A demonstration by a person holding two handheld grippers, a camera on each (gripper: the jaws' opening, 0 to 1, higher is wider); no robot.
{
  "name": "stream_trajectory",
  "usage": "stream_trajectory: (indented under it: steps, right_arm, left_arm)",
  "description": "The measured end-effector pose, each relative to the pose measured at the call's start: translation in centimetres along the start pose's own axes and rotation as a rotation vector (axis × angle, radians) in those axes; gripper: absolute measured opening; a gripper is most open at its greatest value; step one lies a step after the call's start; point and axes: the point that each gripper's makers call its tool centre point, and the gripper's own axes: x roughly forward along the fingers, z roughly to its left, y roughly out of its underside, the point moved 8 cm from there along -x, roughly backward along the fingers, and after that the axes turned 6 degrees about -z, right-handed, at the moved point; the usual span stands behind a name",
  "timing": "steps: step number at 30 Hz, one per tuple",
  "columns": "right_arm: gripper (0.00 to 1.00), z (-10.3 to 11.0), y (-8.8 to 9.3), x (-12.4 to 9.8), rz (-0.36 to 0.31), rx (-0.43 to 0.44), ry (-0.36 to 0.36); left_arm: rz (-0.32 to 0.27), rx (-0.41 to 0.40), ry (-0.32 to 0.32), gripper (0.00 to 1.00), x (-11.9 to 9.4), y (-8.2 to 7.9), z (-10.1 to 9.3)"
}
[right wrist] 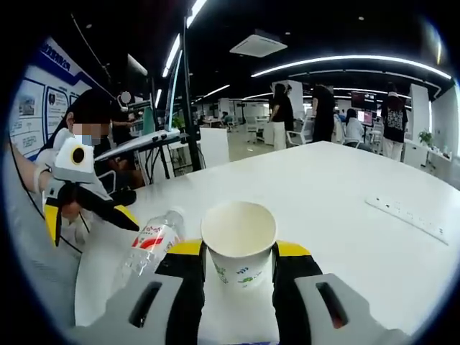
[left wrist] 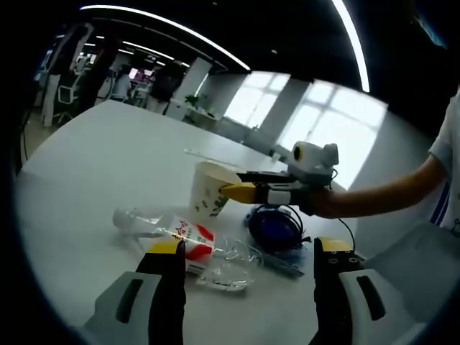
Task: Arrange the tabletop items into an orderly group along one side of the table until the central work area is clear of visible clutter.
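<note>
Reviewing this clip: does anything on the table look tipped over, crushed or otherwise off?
Yes. The plastic bottle lies on its side on the white table, and looks crumpled at its clear end. The paper cup stands upright between the jaws of the right hand-held gripper. No spill is visible.
</note>
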Motion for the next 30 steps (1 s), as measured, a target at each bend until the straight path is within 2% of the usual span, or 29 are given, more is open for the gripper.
stream_trajectory:
  steps: [25, 30]
  right_arm:
    - [0.34, 0.54, 0.60, -0.33, 0.016, -0.012, 0.007]
    - [0.35, 0.52, 0.61, -0.28, 0.017, -0.028, 0.003]
  left_arm:
    - [-0.005, -0.004, 0.001, 0.70, 0.03, 0.06, -0.05]
    - [-0.003, 0.021, -0.004, 0.70, 0.04, -0.02, 0.01]
